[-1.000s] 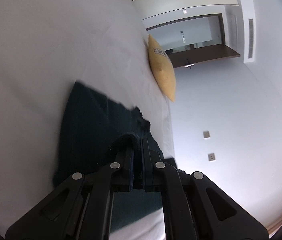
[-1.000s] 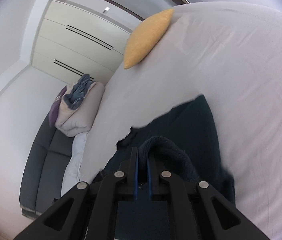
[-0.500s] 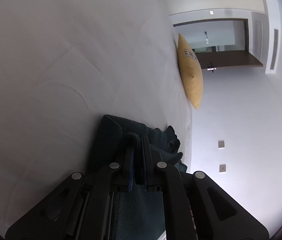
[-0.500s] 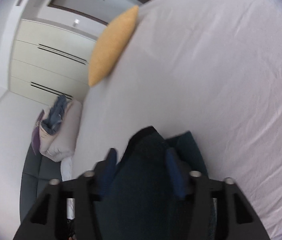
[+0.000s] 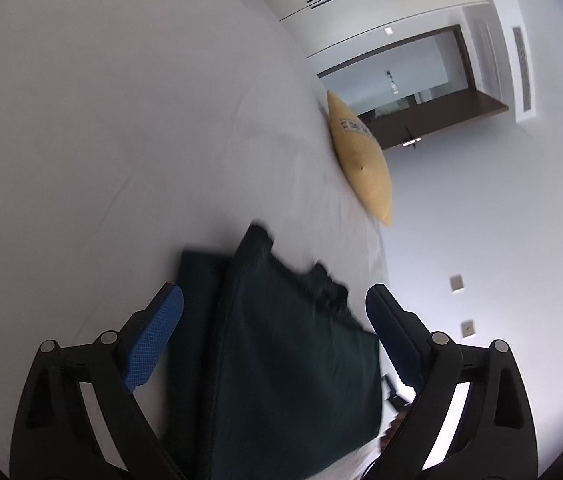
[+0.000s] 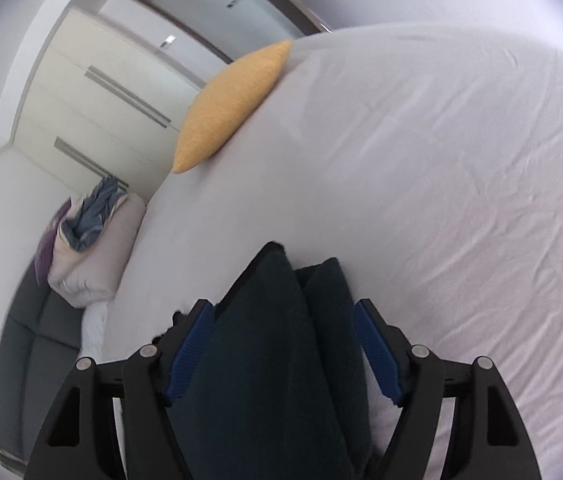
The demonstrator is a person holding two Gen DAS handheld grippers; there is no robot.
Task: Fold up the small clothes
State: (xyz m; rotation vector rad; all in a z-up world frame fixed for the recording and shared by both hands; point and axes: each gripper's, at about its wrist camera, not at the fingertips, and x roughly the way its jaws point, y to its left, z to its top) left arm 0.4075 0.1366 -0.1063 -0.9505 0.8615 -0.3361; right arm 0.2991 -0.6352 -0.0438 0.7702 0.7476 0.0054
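Note:
A dark teal garment (image 5: 281, 352) lies folded over on the white bed sheet (image 5: 101, 140). It also shows in the right wrist view (image 6: 273, 360). My left gripper (image 5: 273, 300) is open, its blue pads (image 5: 153, 340) spread on either side of the cloth and holding nothing. My right gripper (image 6: 283, 316) is open too, its blue pads (image 6: 377, 356) apart over the folded cloth. The near part of the garment is hidden under the gripper bodies.
A yellow cushion (image 5: 361, 168) lies at the far edge of the bed, also in the right wrist view (image 6: 229, 104). A pile of bedding and clothes (image 6: 89, 248) sits on a grey sofa (image 6: 37, 356) beside the bed. White wardrobes (image 6: 93, 92) stand behind.
Both grippers were shut on the garment's edge and carried it forward over itself. The right one opened first, then the left; the cloth now lies folded.

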